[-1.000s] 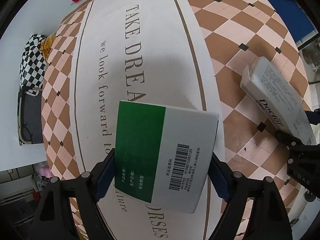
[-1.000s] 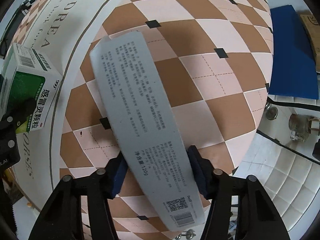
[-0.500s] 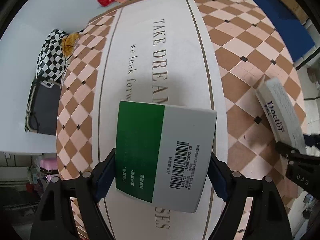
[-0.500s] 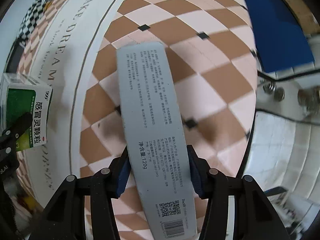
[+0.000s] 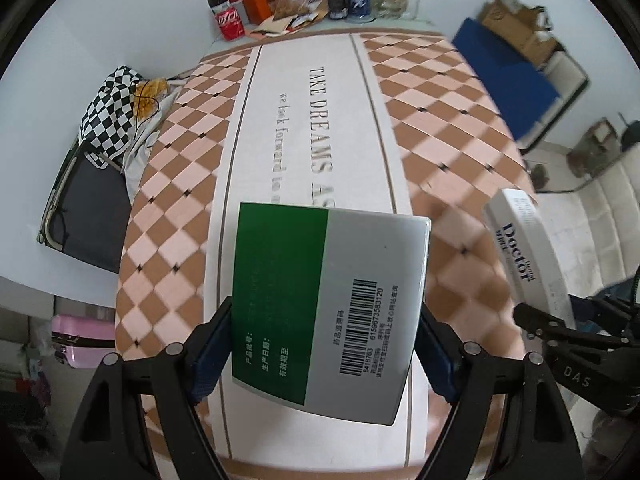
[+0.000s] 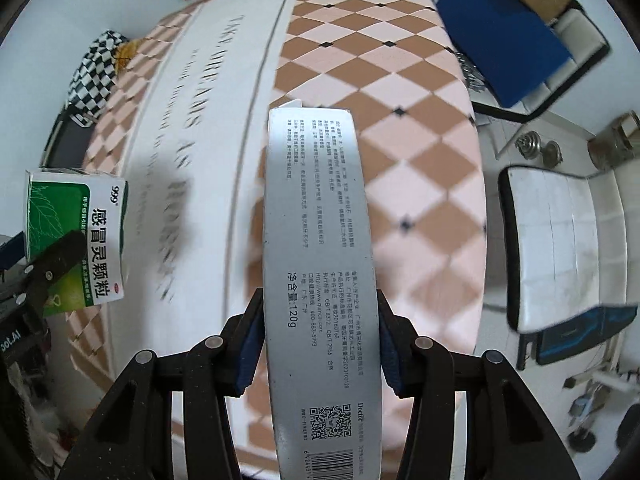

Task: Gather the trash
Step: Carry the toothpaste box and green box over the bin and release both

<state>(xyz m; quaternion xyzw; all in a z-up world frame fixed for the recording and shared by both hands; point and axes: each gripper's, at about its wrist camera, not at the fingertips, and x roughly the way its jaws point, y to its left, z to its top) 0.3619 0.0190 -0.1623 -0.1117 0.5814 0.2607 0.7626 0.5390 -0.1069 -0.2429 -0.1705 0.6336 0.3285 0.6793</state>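
My left gripper [image 5: 324, 344] is shut on a green and white medicine box [image 5: 332, 300] and holds it above the table with the checkered cloth [image 5: 452, 120]. My right gripper [image 6: 318, 340] is shut on a long grey toothpaste box [image 6: 316, 264], also held above the table. The toothpaste box also shows at the right of the left wrist view [image 5: 524, 252]. The medicine box shows at the left of the right wrist view [image 6: 80, 236].
Bottles, a red can [image 5: 231, 23] and snack packets stand at the table's far end. A checkered bag [image 5: 110, 108] lies on a chair at the left. A blue chair [image 5: 508, 80] and a white seat [image 6: 560, 248] stand to the right.
Both grippers have risen well above the table with their boxes still held. The toothpaste box has swung from slanted to pointing straight ahead.
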